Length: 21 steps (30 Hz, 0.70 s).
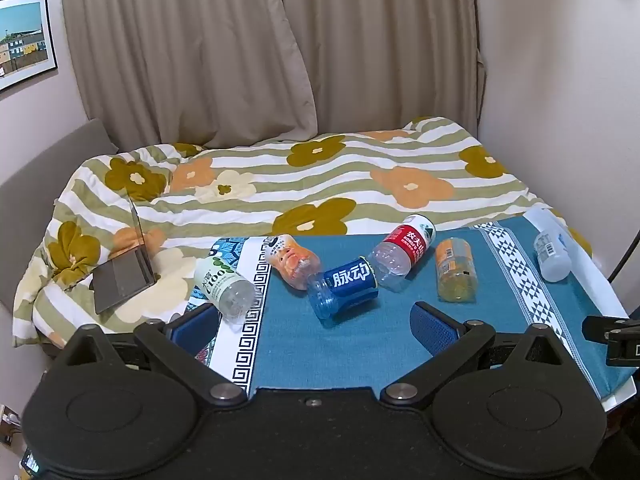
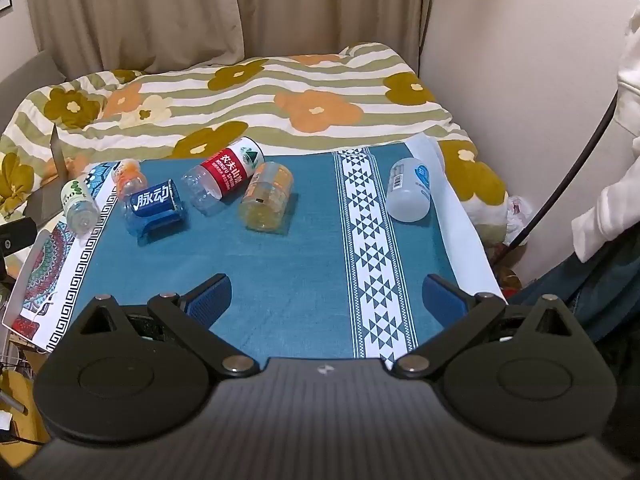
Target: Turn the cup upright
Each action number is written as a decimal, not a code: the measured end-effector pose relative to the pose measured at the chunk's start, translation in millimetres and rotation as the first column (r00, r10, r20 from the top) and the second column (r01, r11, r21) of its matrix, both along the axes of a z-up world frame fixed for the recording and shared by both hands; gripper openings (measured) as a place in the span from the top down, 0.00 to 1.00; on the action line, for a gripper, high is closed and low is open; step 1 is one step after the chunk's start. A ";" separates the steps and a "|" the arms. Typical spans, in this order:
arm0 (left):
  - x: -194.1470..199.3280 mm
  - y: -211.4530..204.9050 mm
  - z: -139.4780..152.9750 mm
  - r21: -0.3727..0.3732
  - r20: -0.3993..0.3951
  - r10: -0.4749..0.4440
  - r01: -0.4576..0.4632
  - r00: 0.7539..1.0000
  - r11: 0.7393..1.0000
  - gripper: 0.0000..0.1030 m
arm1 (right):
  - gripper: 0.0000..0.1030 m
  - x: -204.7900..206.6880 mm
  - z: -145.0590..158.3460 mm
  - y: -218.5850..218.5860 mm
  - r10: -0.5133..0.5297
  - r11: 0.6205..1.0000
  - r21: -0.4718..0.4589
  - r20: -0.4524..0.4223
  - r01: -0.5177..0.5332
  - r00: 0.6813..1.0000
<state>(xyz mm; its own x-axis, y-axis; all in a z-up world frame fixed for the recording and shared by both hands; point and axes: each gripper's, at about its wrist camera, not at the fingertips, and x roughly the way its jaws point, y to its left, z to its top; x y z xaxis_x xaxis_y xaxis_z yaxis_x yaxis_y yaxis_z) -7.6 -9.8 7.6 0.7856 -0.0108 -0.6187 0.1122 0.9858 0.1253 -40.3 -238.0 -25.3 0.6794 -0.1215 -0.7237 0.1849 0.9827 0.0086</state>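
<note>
Six cut-off bottle cups lie on their sides on the teal cloth (image 2: 304, 264) that covers the table, and none stands upright. Counted from the left in the right wrist view: a green-and-white labelled cup (image 2: 79, 204) at about 9 o'clock on the patterned cloth border, an orange-tinted cup (image 2: 127, 178) just behind it, a blue-labelled cup (image 2: 156, 208) touching the orange-tinted one, a red-labelled clear cup (image 2: 224, 176) near 11 o'clock, a yellow-orange cup (image 2: 266, 196) just beside the red one, and a frosted white cup (image 2: 409, 189) well apart from the rest at about 1 o'clock, past the one white triangle-patterned band (image 2: 370, 240). The left wrist view shows the same six: green-and-white (image 1: 226, 286), orange-tinted (image 1: 294, 260), blue-labelled (image 1: 344, 290), red-labelled (image 1: 402, 252), yellow-orange (image 1: 456, 276) and frosted white (image 1: 552, 250). There are two tongs. The left gripper (image 1: 316, 324) hovers at the near edge with its blue-padded fingers spread wide and nothing between them; the blue-labelled cup lies ahead at 12 o'clock. The right gripper (image 2: 326, 300) is likewise spread wide over bare cloth, pinching nothing. One flowered, striped quilt (image 2: 256, 92) covers the bed behind the table, with one laptop (image 1: 124, 272) on it at 9 o'clock in the left wrist view.
</note>
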 end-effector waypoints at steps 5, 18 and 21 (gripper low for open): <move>-1.0 -0.3 1.2 0.004 0.003 0.003 -0.003 1.000 1.000 0.00 | 0.00 -0.1 -0.4 -0.2 -0.002 1.000 0.012 0.000 0.002 1.000; -1.3 -1.2 4.0 0.006 0.008 0.004 -0.004 1.000 1.000 0.00 | 0.00 0.0 2.1 -1.6 -0.001 1.000 0.009 0.006 0.001 1.000; -2.0 -1.1 5.1 0.003 0.009 0.006 -0.006 1.000 1.000 0.00 | 0.00 1.1 3.3 -2.4 0.001 1.000 0.014 0.009 -0.001 1.000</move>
